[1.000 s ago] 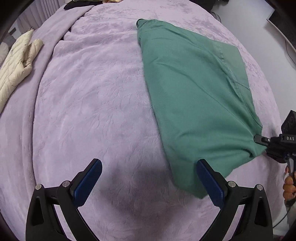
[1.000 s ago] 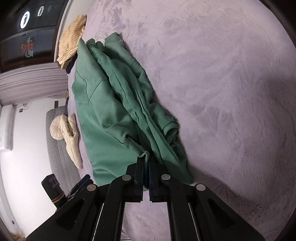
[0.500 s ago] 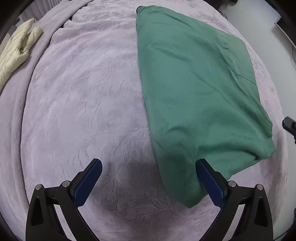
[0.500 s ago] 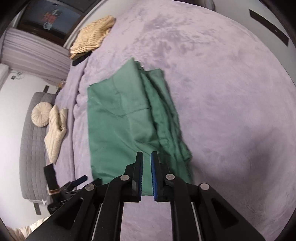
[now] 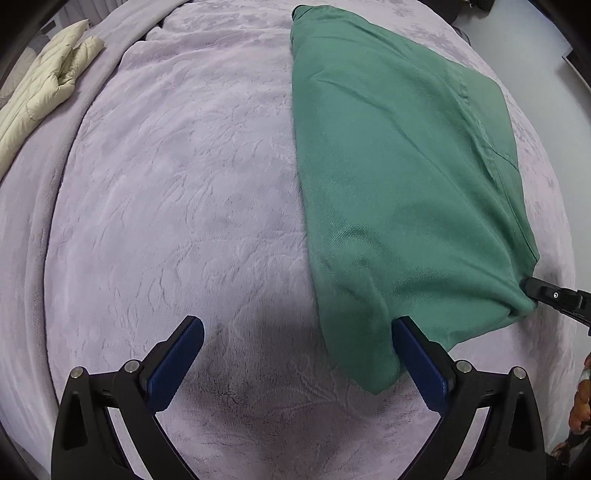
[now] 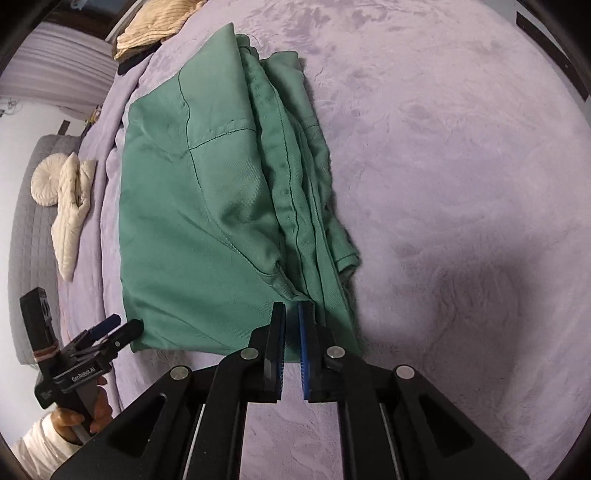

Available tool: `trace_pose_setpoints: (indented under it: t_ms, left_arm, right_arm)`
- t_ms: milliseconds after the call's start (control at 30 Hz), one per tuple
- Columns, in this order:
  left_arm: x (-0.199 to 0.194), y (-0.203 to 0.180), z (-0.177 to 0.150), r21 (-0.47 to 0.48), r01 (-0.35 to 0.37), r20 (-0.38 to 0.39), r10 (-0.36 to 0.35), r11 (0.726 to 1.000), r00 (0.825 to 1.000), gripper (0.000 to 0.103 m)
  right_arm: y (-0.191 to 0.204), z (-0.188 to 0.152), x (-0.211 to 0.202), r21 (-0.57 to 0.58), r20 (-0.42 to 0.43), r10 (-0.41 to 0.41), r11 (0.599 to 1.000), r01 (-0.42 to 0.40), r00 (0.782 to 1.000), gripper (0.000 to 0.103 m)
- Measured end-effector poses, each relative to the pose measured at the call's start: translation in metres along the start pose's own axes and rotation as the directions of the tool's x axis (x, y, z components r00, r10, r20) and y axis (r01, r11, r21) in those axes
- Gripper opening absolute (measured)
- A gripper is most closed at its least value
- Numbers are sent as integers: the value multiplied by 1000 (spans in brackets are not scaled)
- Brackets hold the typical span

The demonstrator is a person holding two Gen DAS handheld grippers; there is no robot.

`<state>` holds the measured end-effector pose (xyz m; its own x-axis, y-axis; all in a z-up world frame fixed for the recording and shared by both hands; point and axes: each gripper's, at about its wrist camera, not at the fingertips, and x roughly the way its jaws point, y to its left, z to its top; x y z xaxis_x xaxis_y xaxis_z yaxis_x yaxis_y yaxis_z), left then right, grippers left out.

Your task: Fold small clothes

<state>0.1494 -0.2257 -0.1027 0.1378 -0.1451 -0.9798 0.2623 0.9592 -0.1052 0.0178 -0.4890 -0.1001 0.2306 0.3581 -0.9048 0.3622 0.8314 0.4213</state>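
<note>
A green garment (image 5: 399, 184) lies folded lengthwise on the purple blanket (image 5: 166, 192), its stacked seams and hems along the right side in the right wrist view (image 6: 207, 221). My left gripper (image 5: 295, 332) hovers open over the blanket by the garment's near left corner, right pad at the cloth's edge; it also shows from the other hand (image 6: 125, 322). My right gripper (image 6: 291, 308) is at the near right corner, jaws closing to a narrow slit with the hem's folds running in between the tips. Its tip (image 5: 528, 286) meets the bunched corner.
A cream quilted jacket (image 5: 44, 92) lies at the blanket's left border, beside a round cushion (image 6: 42, 181) on a grey sofa (image 6: 26, 258). A yellowish knit garment (image 6: 155, 26) sits at the far end. Wide purple blanket stretches right of the garment.
The right gripper let go of the garment's corner, lifted and rolled, then came back to that corner with its jaws narrowing. The left gripper stayed open and barely shifted.
</note>
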Motion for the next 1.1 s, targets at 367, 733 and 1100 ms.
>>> trace_pose_setpoints:
  t_ms: [367,733,1100]
  left_arm:
    - [-32,-1,-22,-17,-44,-34,43,999,998,102]
    - [-34,22,-55,-25,-39,-96,36,999,995,102]
    - [-56,59,-79,-29,-28,-94,25,999,995,102]
  right_arm:
    - [33,-23,-6,-13,-70,8,1000,-9,998,22]
    - [87,-73,30,-47,-157,6,999,-14,988,64]
    - [134,-100,39,-79,-175,-29,997,15,984,76]
